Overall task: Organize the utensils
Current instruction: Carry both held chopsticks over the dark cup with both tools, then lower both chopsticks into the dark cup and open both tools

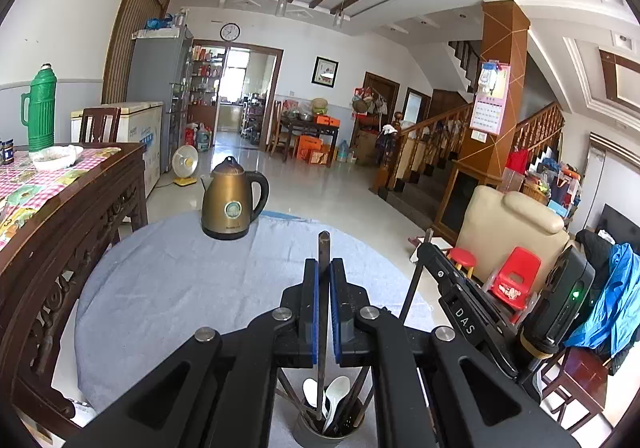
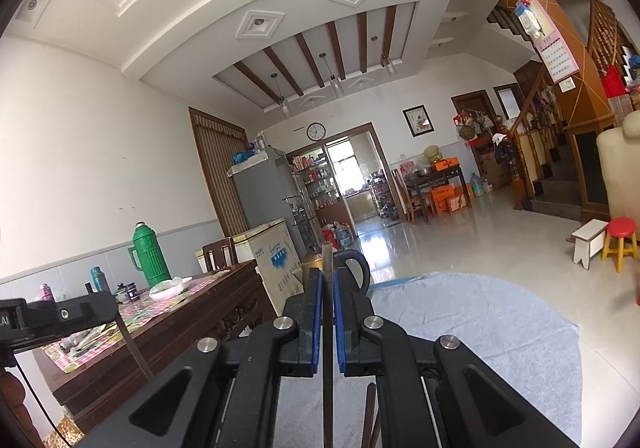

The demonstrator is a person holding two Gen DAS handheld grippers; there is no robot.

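Chopsticks are the task's thing here: one dark, thin chopstick (image 1: 323, 248) stands upright between the blue pads of the left gripper (image 1: 324, 272), and its lower end reaches down into a round metal holder (image 1: 324, 436) just below the gripper. In this holder stand two white spoons (image 1: 334, 396) and more dark chopsticks. The holder sits on a round table with a pale blue cloth (image 1: 168, 288). Behind the holder, at the far side of the cloth, stands a bronze electric kettle (image 1: 230, 203), well apart from it. To the left of the kettle is a dark wooden table (image 1: 80, 215) with a green thermos (image 1: 40, 107). The right gripper (image 2: 327, 280) is closed narrowly on a second dark chopstick (image 2: 327, 328), also upright; in the left wrist view this gripper (image 1: 430, 244) is to the right of the holder. Both grippers are almost fully closed on the thin sticks.
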